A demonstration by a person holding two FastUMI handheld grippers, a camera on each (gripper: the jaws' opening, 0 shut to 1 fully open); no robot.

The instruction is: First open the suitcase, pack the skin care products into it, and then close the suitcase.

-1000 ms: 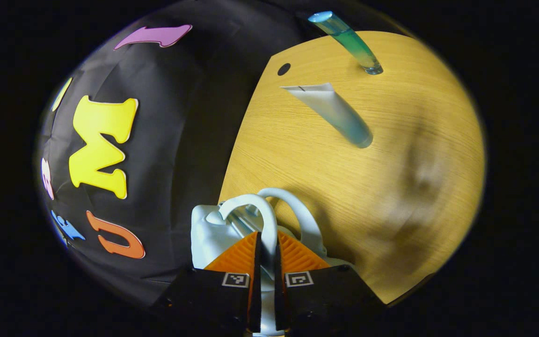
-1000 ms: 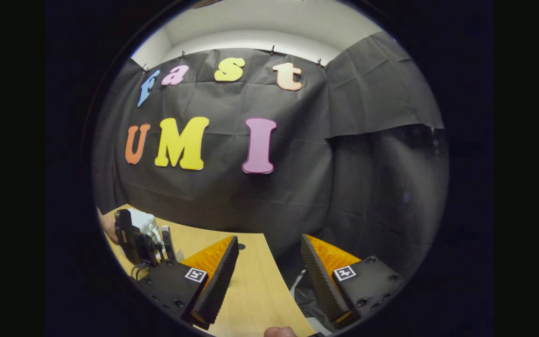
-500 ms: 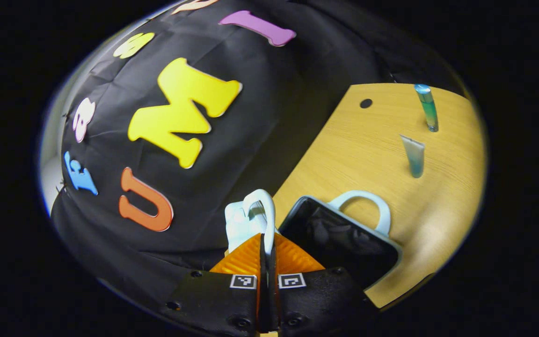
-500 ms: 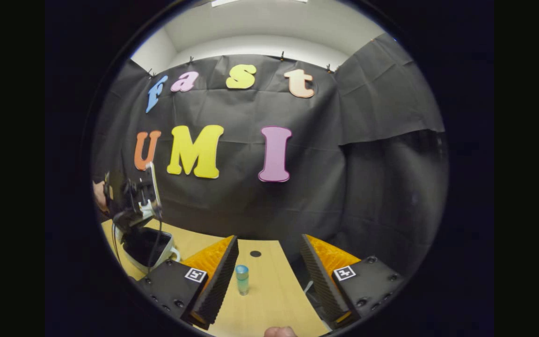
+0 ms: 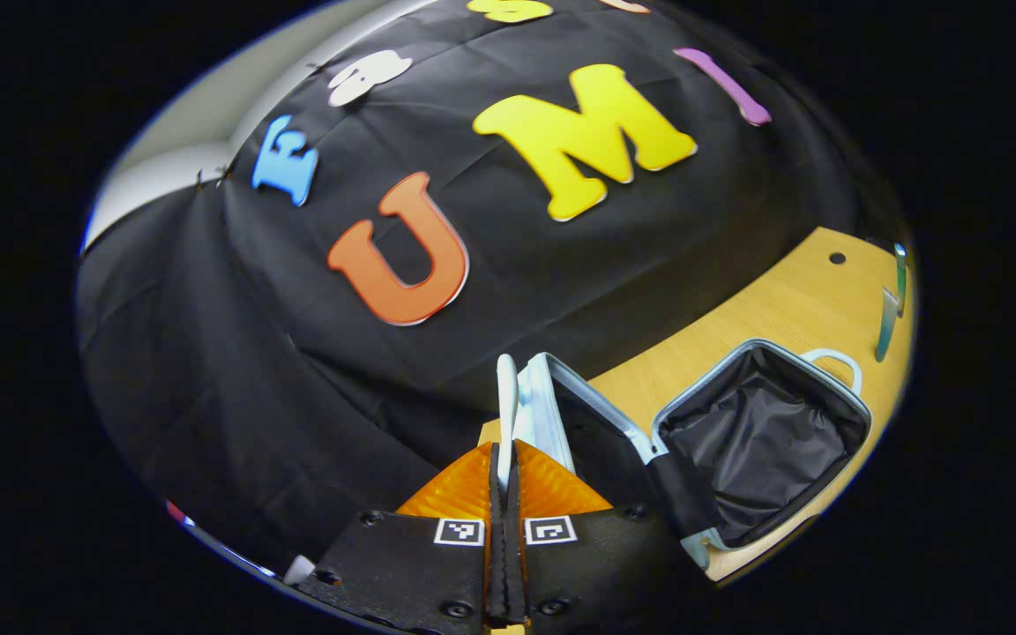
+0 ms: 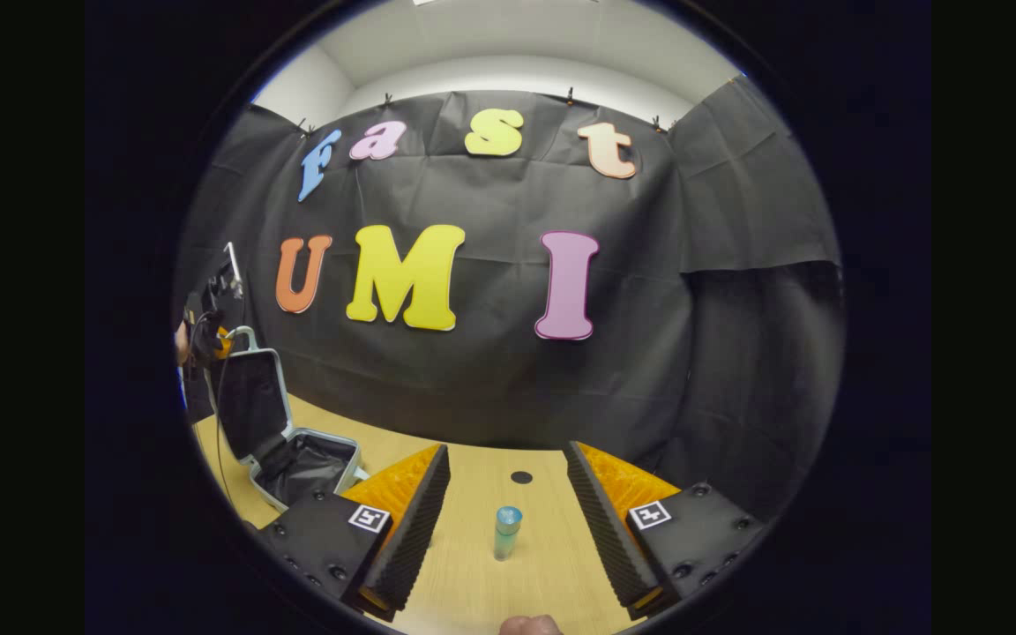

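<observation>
Wooden table (image 6: 473, 573) before black cloth: suitcase (image 6: 292, 441) at far left, lid raised by left gripper (image 5: 505, 459) clenched on its handle (image 5: 506, 401); right gripper (image 6: 508, 494) released near upright bottle (image 6: 505, 531), nothing packed yet.

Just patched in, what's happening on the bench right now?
The left tongs are shut on the lid handle of the small suitcase, holding the lid raised so the dark-lined base lies open on the table. The right tongs are open, empty, pointing at an upright blue-green bottle. A tube stands beyond the case. Nothing is packed yet.
</observation>
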